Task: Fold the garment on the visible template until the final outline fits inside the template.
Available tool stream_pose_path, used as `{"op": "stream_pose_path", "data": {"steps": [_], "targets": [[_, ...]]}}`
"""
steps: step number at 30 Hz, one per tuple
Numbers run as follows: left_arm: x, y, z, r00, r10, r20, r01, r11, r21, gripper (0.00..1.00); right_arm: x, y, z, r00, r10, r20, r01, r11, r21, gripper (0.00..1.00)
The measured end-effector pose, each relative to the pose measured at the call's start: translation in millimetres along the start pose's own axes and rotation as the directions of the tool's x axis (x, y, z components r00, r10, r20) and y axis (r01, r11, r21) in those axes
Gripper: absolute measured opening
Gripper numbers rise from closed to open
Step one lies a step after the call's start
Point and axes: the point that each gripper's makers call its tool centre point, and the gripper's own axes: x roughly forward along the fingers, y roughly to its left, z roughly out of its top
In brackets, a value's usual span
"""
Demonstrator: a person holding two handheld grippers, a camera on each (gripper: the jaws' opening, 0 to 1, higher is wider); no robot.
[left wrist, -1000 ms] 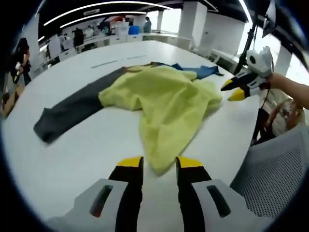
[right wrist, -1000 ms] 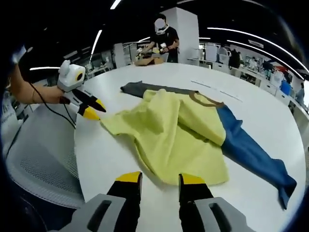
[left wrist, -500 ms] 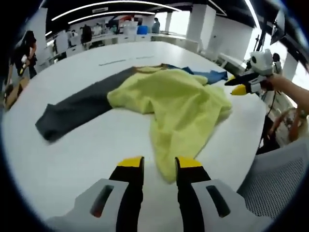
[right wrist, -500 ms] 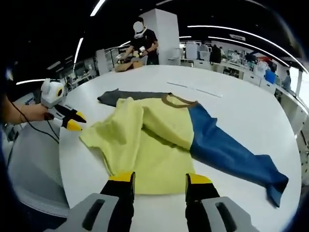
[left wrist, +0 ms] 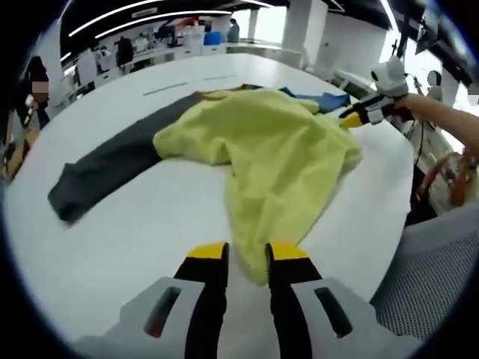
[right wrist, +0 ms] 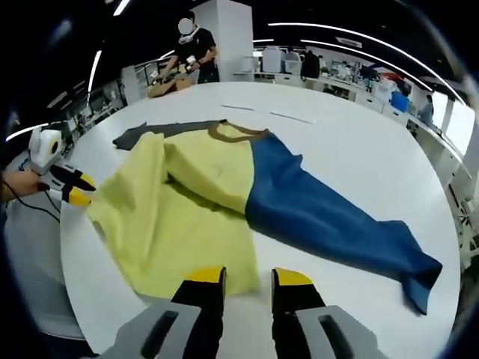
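The garment lies spread on the white round table (left wrist: 135,239): a yellow body (left wrist: 277,149), a grey sleeve (left wrist: 105,168) and a blue sleeve (left wrist: 322,99). In the right gripper view the yellow body (right wrist: 172,217) is rumpled and folded over itself, with the brown collar (right wrist: 236,133) and the grey sleeve (right wrist: 150,133) behind it; the blue sleeve (right wrist: 329,217) runs right. My left gripper (left wrist: 247,254) is open, a corner of the yellow hem lying between its tips. It also shows as the left gripper (right wrist: 81,193) at the cloth's edge. My right gripper (right wrist: 247,278) is open at the yellow hem; the right gripper (left wrist: 346,120) appears beside the blue sleeve.
A grey mesh chair (left wrist: 426,277) stands close to the table's near edge. Thin lines (right wrist: 254,112) mark the table beyond the collar. A person (right wrist: 196,48) works at a far desk, others further back. Bare table (right wrist: 359,142) lies around the blue sleeve.
Both grippers have moved in to the yellow hem and their jaws have narrowed a little. The hem corner now sits between the left jaws. The garment has barely shifted.
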Motion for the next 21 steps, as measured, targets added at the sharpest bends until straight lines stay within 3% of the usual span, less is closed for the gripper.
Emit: {"op": "stream_pose_path", "data": {"steps": [6,10,21], "targets": [[2,-2.5,0.0,1.0,0.01,-0.013,-0.01,1.0,0.022,0.12,1,4,0.8,1.0,-0.004,0.001,0.004,1.0,-0.015,0.07],[2,-1.8,-0.4,1.0,0.007,-0.014,-0.007,1.0,-0.007,0.09,3,4,1.9,1.0,-0.001,0.006,0.001,1.0,0.019,0.01],[-4,7.7,2.3,1.0,0.013,0.02,-0.011,0.995,-0.095,0.01,-5,6,5.2,1.0,-0.002,0.007,0.002,1.0,-0.01,0.0]]}}
